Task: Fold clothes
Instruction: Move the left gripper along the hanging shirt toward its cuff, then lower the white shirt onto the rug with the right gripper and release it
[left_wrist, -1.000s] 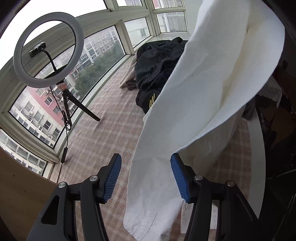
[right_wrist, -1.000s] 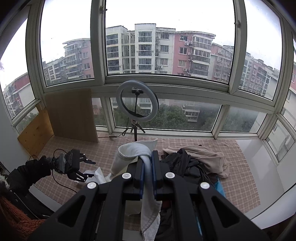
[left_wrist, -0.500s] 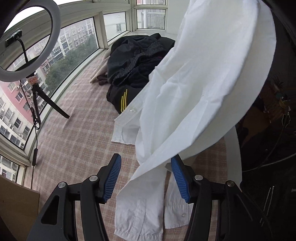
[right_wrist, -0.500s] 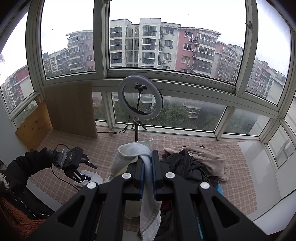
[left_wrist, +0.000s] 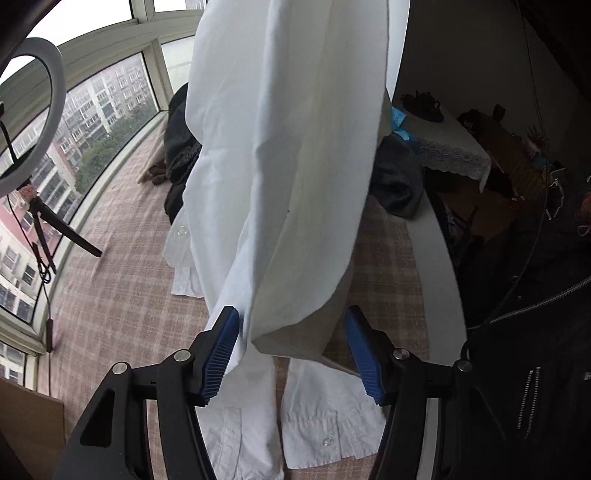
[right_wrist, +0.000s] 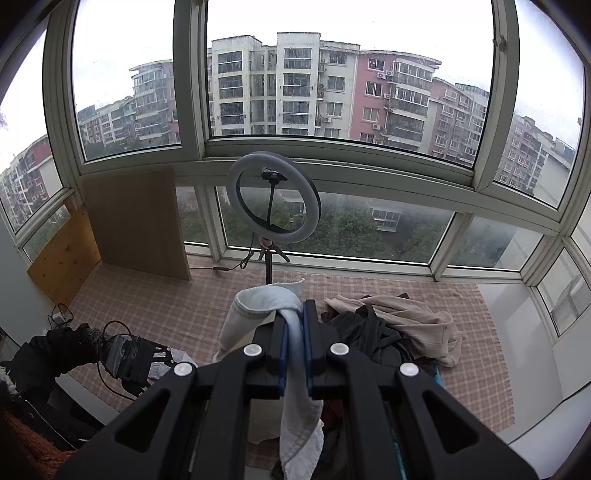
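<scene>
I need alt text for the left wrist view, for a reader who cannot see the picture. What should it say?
A white shirt hangs from above, its lower fold between the opening blue pads of the left gripper, which does not clamp it. Its buttoned cuffs lie on a checked cloth below. Behind it are dark clothes and a ring light beside the windows.

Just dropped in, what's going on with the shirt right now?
A person is folding a white shirt with two hand-held grippers. The right hand-held gripper is shut on a bunched edge of the fabric, holding it up so the shirt hangs over the checked mat. The left hand-held gripper has the hanging fabric between its jaws, which are opening; the pads do not press on it. A dark clothes pile waits on the mat.
</scene>
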